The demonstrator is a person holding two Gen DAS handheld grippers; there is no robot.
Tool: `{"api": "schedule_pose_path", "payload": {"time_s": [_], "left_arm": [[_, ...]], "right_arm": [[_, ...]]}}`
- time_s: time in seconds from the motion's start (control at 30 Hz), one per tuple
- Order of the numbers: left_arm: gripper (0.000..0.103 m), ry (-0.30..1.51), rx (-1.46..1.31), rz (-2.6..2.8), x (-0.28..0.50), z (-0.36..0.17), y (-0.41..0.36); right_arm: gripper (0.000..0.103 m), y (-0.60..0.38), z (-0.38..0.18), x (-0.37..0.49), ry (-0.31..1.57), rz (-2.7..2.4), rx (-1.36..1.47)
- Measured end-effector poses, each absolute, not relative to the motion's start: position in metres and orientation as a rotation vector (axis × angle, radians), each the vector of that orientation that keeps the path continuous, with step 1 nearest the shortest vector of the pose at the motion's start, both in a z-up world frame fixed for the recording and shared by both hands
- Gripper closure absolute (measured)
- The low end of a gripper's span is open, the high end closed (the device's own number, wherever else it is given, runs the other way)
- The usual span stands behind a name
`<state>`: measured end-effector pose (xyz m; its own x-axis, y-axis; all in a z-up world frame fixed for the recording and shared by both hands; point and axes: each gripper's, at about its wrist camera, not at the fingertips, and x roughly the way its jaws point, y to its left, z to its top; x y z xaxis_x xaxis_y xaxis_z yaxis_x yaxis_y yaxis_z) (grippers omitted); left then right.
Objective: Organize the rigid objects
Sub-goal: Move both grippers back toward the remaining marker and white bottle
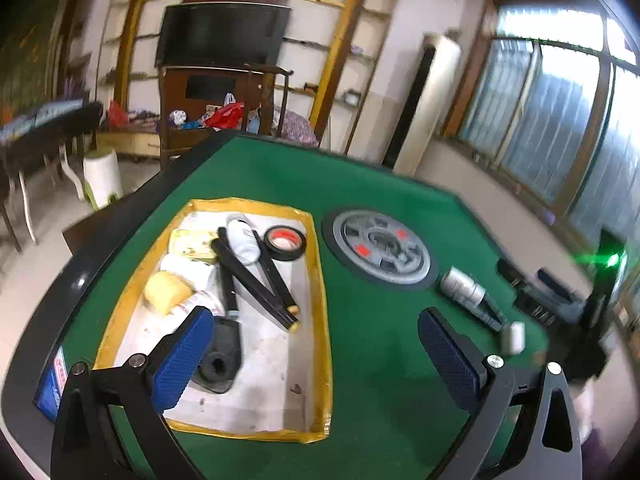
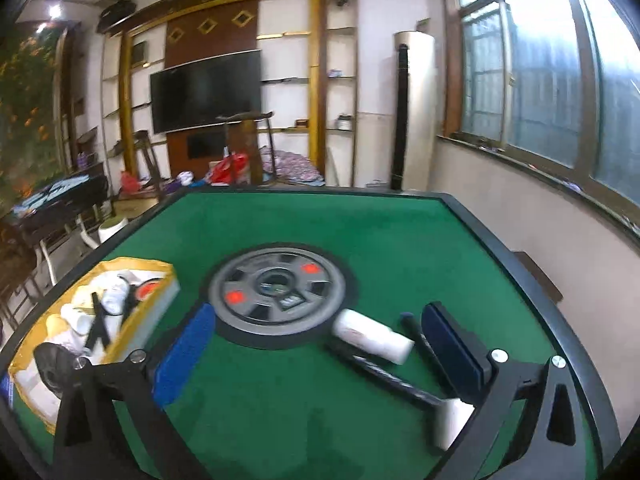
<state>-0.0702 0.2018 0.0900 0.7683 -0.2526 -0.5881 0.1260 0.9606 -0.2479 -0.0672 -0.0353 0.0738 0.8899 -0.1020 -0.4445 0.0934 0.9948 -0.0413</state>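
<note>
A yellow-rimmed tray [image 1: 322,280] lies on the green felt. It holds a black tape roll [image 1: 285,242], a white bottle [image 1: 243,238], black sticks [image 1: 256,280], a yellow sponge [image 1: 166,292] and a black lump [image 1: 220,356]. My left gripper [image 1: 316,320] hangs open over the tray's right rim, with nothing between its blue pads. On the felt to the right lie a silver-white cylinder [image 1: 464,286] and a white cap [image 1: 512,338]. In the right wrist view my right gripper [image 2: 318,316] is open above the felt. The white cylinder [image 2: 372,334] and a black white-ended tool [image 2: 384,372] lie below it, untouched.
A grey round disc [image 2: 276,292] with red spots is set into the table's middle. The tray [image 2: 168,276] sits at the table's left side. A raised black rim [image 2: 500,240] frames the table. Chairs, a TV cabinet and windows stand beyond.
</note>
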Motion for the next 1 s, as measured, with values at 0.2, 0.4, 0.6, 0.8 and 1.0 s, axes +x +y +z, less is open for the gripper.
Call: {"api": "schedule_pose_path", "payload": {"time_s": [0.2,0.4,0.6,0.8,1.0], "left_arm": [[0.000,0.724,-0.045,-0.198,-0.068,0.079,0.146],[0.000,0.821,0.021,-0.173,-0.062,0.060,0.116],[0.000,0.859,0.096,-0.177,-0.059,0.051,0.084],[0.001,0.887,0.147,-0.194,-0.059,0.044,0.064],[0.001,0.910,0.167,-0.193,-0.059,0.040,0.059]], "right_arm": [[0.000,-0.102,0.060,-0.062,0.537,-0.174,0.056],[0.000,-0.142,0.047,-0.058,0.577,-0.184,0.117],[0.000,-0.166,0.039,-0.054,0.591,-0.193,0.148],[0.000,-0.186,0.038,-0.048,0.624,-0.164,0.232],[0.000,-0.201,0.035,-0.029,0.670,-0.110,0.319]]}}
